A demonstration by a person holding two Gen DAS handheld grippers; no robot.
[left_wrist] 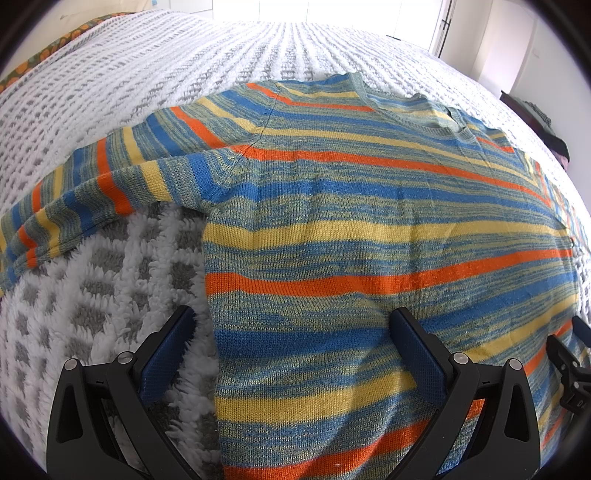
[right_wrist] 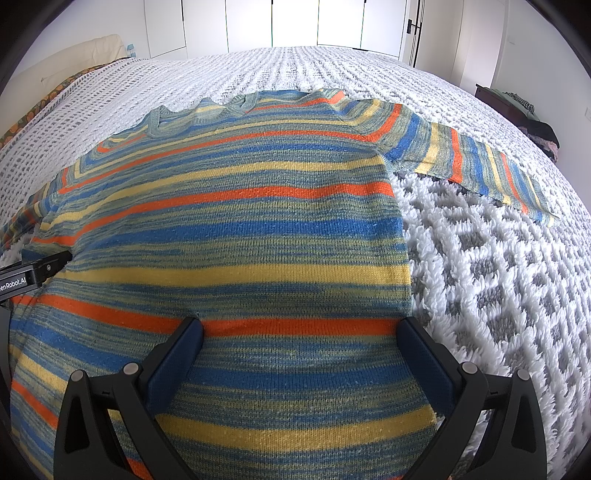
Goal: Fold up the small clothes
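Two grippers hover low over a striped knit sweater [left_wrist: 369, 229] spread flat on a bed, both released and grasping nothing. The left gripper [left_wrist: 291, 332] straddles the garment's left side seam, one finger [left_wrist: 166, 354] over the shaggy grey-and-white blanket [left_wrist: 110, 295], the other over the knit. The right gripper [right_wrist: 301, 343] mirrors it at the opposite edge, its outer finger [right_wrist: 424, 358] sitting near the right seam. That paired placement at the lower body, one gripper per side, reads as a setup for taking hold of the hem corners or side edges before a first fold, though no fold is yet made.

The sweater lies with its neckline [right_wrist: 173, 122] away from the cameras and both sleeves stretched outward: the left sleeve [left_wrist: 74, 192] and the right sleeve [right_wrist: 480, 162] resting on the blanket. Laid out this way, every edge is reachable. Beyond it the blanket runs to white cupboards [right_wrist: 295, 26]; dark items sit on furniture at the right [right_wrist: 532, 125].
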